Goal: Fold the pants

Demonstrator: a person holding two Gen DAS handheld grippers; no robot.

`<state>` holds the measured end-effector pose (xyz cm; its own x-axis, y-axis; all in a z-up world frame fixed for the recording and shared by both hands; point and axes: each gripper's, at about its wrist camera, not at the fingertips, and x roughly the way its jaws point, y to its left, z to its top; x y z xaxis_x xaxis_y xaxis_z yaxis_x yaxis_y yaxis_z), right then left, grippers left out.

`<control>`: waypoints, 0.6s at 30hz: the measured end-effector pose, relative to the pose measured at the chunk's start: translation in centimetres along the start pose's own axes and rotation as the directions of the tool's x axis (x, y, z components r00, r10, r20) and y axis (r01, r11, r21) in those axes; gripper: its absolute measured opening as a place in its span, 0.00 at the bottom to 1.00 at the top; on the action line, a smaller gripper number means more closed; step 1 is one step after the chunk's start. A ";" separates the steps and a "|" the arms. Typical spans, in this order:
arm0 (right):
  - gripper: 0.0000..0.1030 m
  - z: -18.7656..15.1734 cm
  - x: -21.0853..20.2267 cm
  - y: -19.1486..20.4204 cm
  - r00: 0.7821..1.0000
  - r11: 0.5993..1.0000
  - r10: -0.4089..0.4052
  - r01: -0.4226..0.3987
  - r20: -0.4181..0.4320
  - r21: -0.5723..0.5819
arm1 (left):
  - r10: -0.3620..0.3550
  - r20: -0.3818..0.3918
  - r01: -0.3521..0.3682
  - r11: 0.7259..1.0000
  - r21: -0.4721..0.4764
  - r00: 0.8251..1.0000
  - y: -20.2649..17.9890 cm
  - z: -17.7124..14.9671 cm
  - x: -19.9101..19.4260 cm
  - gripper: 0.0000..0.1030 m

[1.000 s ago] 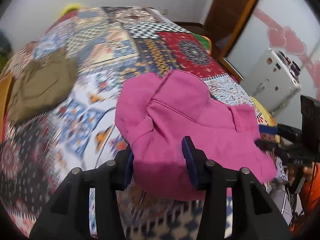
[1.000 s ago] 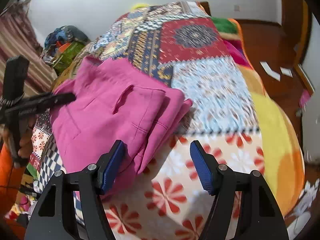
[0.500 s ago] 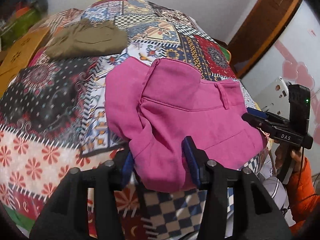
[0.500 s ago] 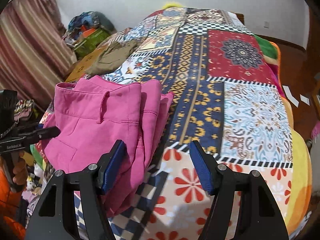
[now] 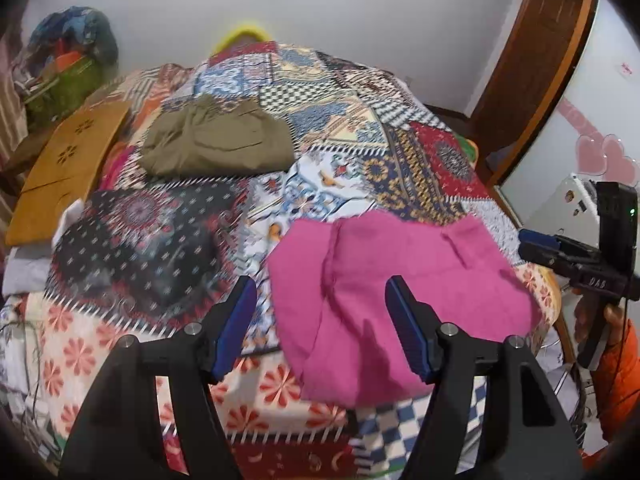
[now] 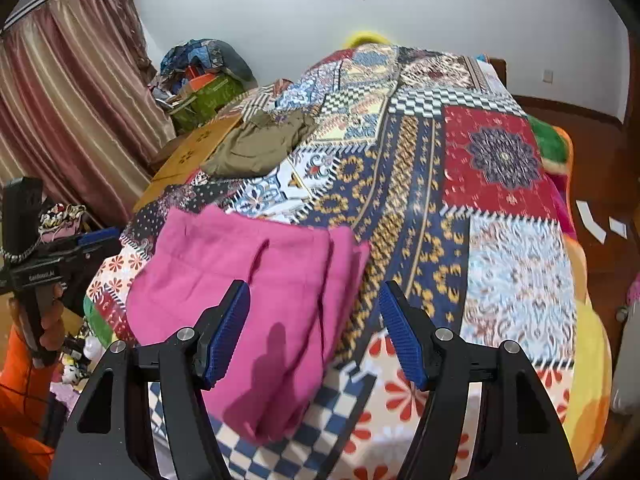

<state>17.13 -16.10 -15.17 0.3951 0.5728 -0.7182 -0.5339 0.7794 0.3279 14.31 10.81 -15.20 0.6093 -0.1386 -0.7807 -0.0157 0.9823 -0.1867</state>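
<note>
**Both claws let go above the folded pink pants**

The left gripper [image 5: 322, 326] hangs over the near edge of the bed with its jaws opening and nothing pressed between the blue pads; the pink cloth shows behind the gap but lies flat on the quilt, not lifted. The right gripper [image 6: 314, 330] is also released, jaws apart and empty, with its left pad in front of the pants and its right pad over the bare quilt.

The pink pants [image 5: 400, 280] lie as a compact folded bundle on the patchwork quilt [image 5: 420, 152], near the edge closest to the person, with layered fold edges showing along one side in the right wrist view. A second garment, the olive pants [image 5: 216, 148], sits folded well apart, farther up the bed towards the wall.

Judging by the tidy stack and two free claws, the folding of the pink pair looks done or nearly so, and this is the letting-go step. The next move probably calls for either smoothing the bundle or carrying it beside the olive pair; that would need both claws to come back down and pinch all layers at once, lest the stack slide open.
</note>
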 end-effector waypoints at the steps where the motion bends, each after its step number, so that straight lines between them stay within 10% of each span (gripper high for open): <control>1: 0.62 0.2 0.5 0.1 1.000 1.000 0.000 0.000 -0.002 -0.003 | -0.017 -0.001 0.017 1.000 0.002 1.000 -0.1 0.4 0.6 0.65; 8: 0.31 0.6 3.7 0.0 0.999 1.000 -0.017 0.016 -0.036 -0.010 | -0.061 -0.105 0.061 0.998 -0.007 0.993 -0.6 1.7 6.6 0.27; 18: 0.18 1.7 3.3 0.6 1.000 0.997 -0.013 0.014 0.013 -0.077 | -0.108 -0.023 0.108 0.994 -0.033 0.994 -0.4 2.3 5.6 0.12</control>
<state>19.38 -13.32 -16.35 0.4120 0.5660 -0.7141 -0.5844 0.7654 0.2694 19.60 9.94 -18.14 0.5889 -0.2471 -0.7695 0.0240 0.9570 -0.2890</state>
